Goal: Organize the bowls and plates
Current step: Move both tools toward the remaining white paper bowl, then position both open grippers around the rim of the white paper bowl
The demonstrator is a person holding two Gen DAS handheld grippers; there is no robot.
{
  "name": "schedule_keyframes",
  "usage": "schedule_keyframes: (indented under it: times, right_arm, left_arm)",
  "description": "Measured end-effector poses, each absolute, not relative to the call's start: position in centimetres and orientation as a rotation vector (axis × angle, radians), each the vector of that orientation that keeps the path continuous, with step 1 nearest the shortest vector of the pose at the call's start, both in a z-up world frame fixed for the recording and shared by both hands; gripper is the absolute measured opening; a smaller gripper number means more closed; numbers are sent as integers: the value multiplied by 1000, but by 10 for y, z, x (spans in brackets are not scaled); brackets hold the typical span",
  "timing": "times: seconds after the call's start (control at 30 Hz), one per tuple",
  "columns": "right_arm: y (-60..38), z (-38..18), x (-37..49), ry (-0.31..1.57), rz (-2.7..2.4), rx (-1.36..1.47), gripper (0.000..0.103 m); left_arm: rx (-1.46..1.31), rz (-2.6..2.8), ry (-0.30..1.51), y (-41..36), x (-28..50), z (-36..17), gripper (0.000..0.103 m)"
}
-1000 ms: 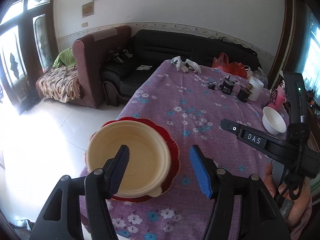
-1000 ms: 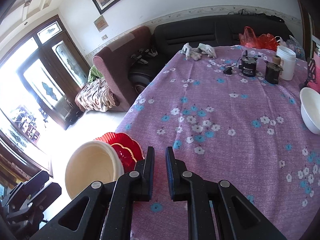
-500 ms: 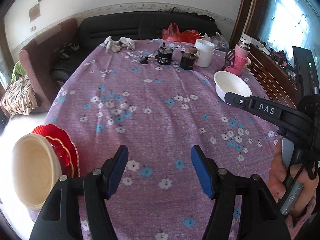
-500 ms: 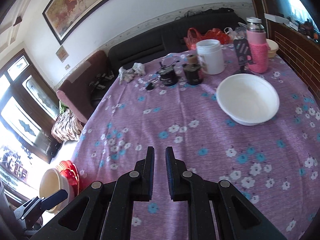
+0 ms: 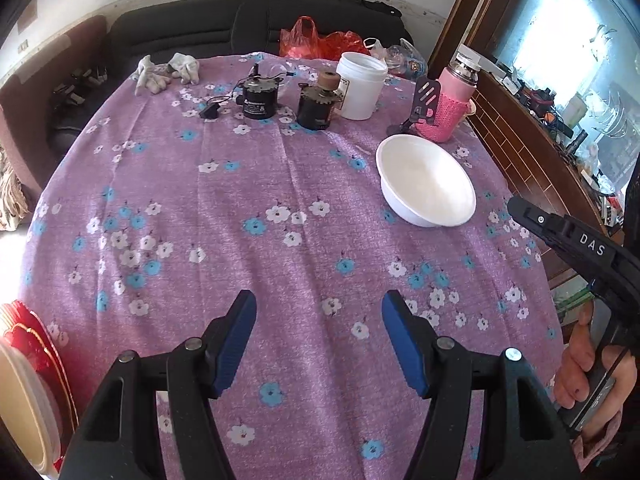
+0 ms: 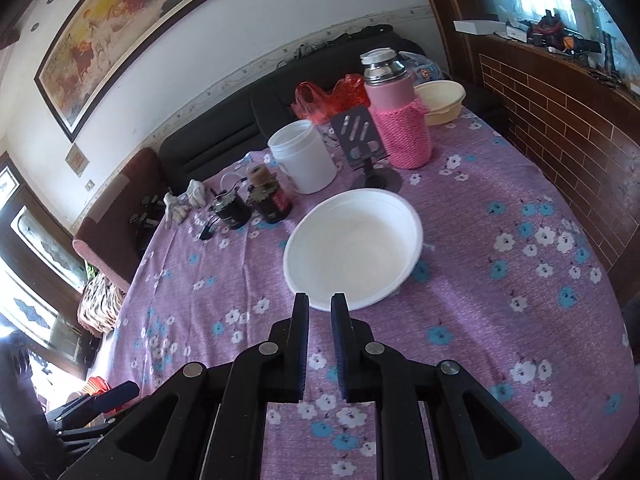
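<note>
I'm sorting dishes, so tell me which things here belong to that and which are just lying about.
For the job: round white bowl; cream bowl on red plates; cream basin.

Lying about: pink knit-sleeved flask; white plastic jar; two small black motors; grey gloves.

Things on the table, told from the big bowl

The big bowl [image 6: 354,250] sits on the table [image 6: 500,320]. Just behind it stands a phone stand [image 6: 362,136]. The flask [image 6: 396,116] is behind it to the right, and a small bowl [image 6: 442,100] lies behind the flask. The tub [image 6: 302,158] is behind it to the left. Two motors [image 6: 250,202] stand left of the tub, and gloves [image 6: 182,202] lie farther left. A plate [image 5: 34,354] with a bowl on it sits far off at the table's near left edge.
</note>
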State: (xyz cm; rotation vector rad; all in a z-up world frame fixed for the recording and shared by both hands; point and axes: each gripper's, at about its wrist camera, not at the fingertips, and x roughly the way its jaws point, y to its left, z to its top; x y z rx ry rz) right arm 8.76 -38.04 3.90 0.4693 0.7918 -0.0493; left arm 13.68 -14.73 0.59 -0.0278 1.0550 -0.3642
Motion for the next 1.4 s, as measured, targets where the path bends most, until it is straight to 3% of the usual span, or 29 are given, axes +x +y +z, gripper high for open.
schedule_keyframes:
  times: [0.67, 0.87, 0.93, 1.03, 1.4]
  right_arm:
    - [-469, -9, 149, 852, -120, 663, 12]
    - [-477, -30, 157, 889, -119, 696, 13]
    - [-480, -36, 158, 898, -116, 714, 19]
    - [-483, -40, 158, 898, -110, 739, 21]
    - [-482, -49, 163, 887, -97, 771, 22]
  left_arm:
    - [-190, -453, 1187, -219, 246, -36, 64]
    - [-230, -455, 1205, -229, 260, -48, 65]
    - [-231, -459, 1210, -233, 263, -51, 65]
    - [-228, -473, 1216, -242, 264, -55, 65]
    - [-246, -535, 1201, -263, 273, -58, 65]
